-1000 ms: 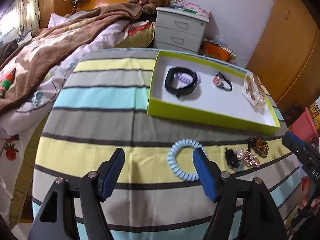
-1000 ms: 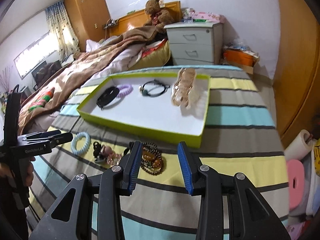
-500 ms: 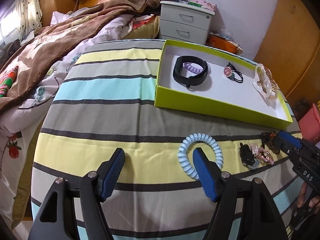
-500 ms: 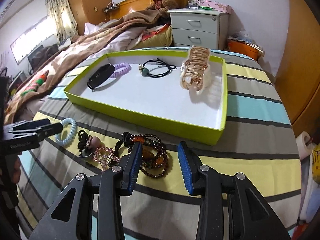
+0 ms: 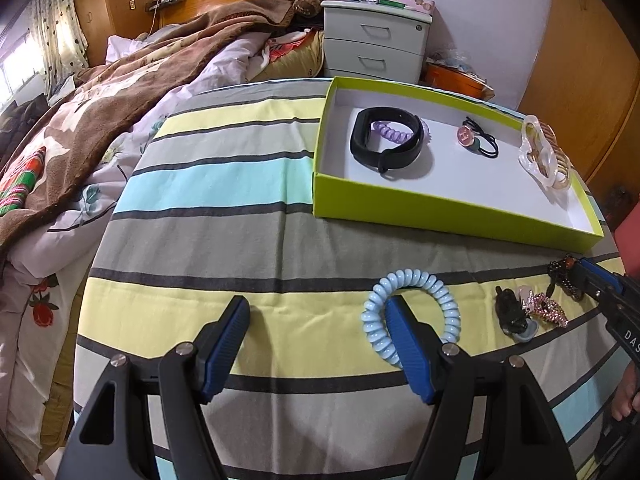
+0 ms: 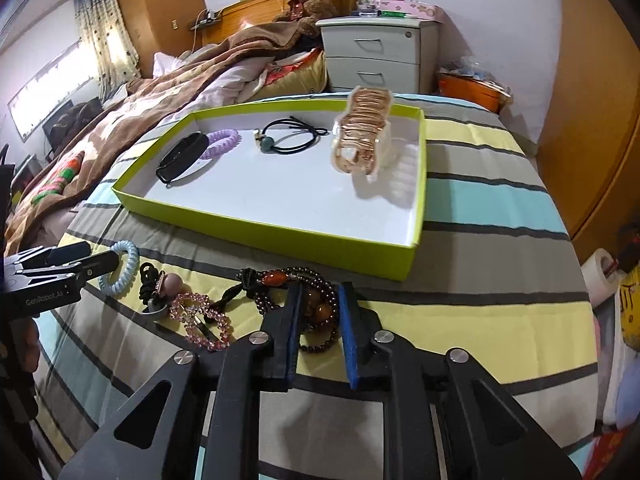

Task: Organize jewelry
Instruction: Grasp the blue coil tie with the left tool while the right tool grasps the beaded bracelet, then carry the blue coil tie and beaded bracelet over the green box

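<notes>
A lime-green tray (image 5: 436,210) (image 6: 276,236) on the striped cloth holds a black band (image 5: 386,140), a purple coil tie (image 5: 390,132), a black hair tie (image 5: 478,138) and a gold claw clip (image 5: 544,156) (image 6: 362,136). My left gripper (image 5: 318,320) is open; its right finger sits inside a light-blue coil tie (image 5: 412,312) (image 6: 122,268). My right gripper (image 6: 318,312) has its jaws narrowed around a dark bead bracelet (image 6: 316,304) on the cloth. Whether they grip the bracelet I cannot tell. A black hair bobble (image 6: 154,286) and a pink rhinestone clip (image 6: 200,320) lie between.
A bed with a brown blanket (image 5: 120,92) lies to the left. A white nightstand (image 5: 376,40) stands behind the tray, an orange bin (image 5: 456,78) beside it. Wooden wardrobe doors (image 6: 592,100) are at the right. A paper roll (image 6: 600,276) sits past the table's right edge.
Both grippers moved forward and down. The left finger now sits inside the blue coil tie. The right jaws have narrowed around the bead bracelet.
</notes>
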{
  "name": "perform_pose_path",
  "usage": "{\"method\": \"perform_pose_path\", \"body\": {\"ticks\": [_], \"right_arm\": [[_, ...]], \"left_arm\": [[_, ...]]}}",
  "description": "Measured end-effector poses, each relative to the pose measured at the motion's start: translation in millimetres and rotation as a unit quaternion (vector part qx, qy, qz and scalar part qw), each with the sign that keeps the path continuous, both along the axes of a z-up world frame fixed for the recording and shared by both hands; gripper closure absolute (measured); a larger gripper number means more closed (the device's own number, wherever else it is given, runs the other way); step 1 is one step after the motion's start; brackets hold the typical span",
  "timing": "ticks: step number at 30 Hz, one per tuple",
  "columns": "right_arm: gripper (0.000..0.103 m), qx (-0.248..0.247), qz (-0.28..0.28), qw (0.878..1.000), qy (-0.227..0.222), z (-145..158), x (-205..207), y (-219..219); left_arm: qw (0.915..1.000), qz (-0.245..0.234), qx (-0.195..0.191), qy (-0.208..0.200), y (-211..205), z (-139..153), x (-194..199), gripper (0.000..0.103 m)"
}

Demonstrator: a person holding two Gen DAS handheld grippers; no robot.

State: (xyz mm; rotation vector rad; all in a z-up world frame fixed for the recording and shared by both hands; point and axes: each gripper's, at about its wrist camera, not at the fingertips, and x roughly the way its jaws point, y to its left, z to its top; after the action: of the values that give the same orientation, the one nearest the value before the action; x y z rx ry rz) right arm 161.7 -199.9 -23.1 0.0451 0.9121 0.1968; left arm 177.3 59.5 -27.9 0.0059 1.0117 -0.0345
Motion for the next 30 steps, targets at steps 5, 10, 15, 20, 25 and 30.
{"method": "perform_pose_path", "body": {"ticks": [5,10,15,20,25,30], "right_arm": [[0.092,-0.002,-0.030,1.000,-0.006,4,-7,-13],[0.094,-0.003,-0.056,0.998,-0.006,5,-16,-31],[0.094,0.004,-0.059,0.998,-0.007,6,-25,-39],[0.094,0.014,-0.054,0.998,-0.010,7,-28,-36],[0.094,0.019,-0.051,0.998,-0.012,8,-30,-34],[0.094,0.023,-0.051,0.998,-0.020,13,-32,-34]], "left_arm": [[1.0000,0.008,0.003,-0.003,2,0,-1,0.036],[0.9999,0.012,0.005,-0.008,4,2,-3,0.053],[0.9999,0.003,0.006,-0.014,-3,3,-5,0.075],[0.9999,-0.002,-0.001,-0.014,-5,4,-6,0.083],[0.9998,-0.003,-0.012,-0.013,-3,5,-8,0.090],[0.9996,-0.008,-0.021,-0.015,-3,7,-11,0.091]]}}
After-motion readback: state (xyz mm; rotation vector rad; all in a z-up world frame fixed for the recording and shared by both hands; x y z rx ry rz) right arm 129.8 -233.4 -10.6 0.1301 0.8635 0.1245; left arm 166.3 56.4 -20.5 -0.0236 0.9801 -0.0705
